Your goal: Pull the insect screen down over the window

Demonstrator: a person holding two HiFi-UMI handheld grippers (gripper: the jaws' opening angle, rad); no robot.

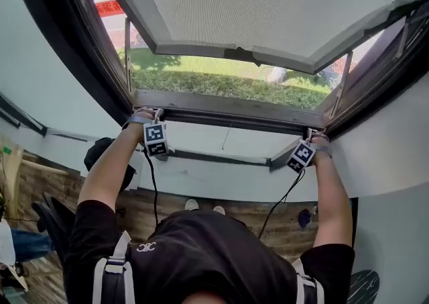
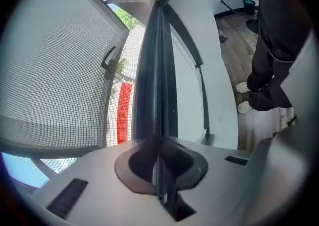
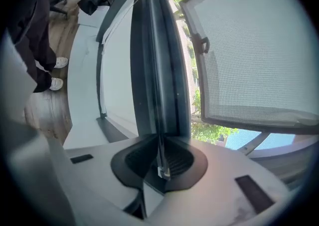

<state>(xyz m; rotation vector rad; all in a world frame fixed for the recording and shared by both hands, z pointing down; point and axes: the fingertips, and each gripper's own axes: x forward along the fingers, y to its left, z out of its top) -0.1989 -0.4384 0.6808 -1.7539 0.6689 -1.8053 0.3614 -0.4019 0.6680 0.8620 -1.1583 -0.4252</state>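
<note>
- insect screen (image 2: 55, 65): fine grey woven mesh, flat and taut. It reads against the pale, tilted-out sash (image 1: 201, 49), which has a grey metal frame and a small dark handle (image 2: 107, 63).
- pull bar (image 1: 228, 109): dark grey, slim, straight and smooth, with a thin rib along its edge.
- The bar lies level, long axis side to side across the window, low in the opening. Grass (image 1: 221, 81) shows above it and white wall (image 1: 221, 141) below.
- left gripper (image 1: 149, 113): at the bar's left end, with a pale smooth body and black pads. Its jaws are clenched on the bar's rib, almost no gap.
- right gripper (image 1: 314, 135): at the bar's right end, black ribbed pads. It has the same clamp on the rib, jaws nearly together.
</note>
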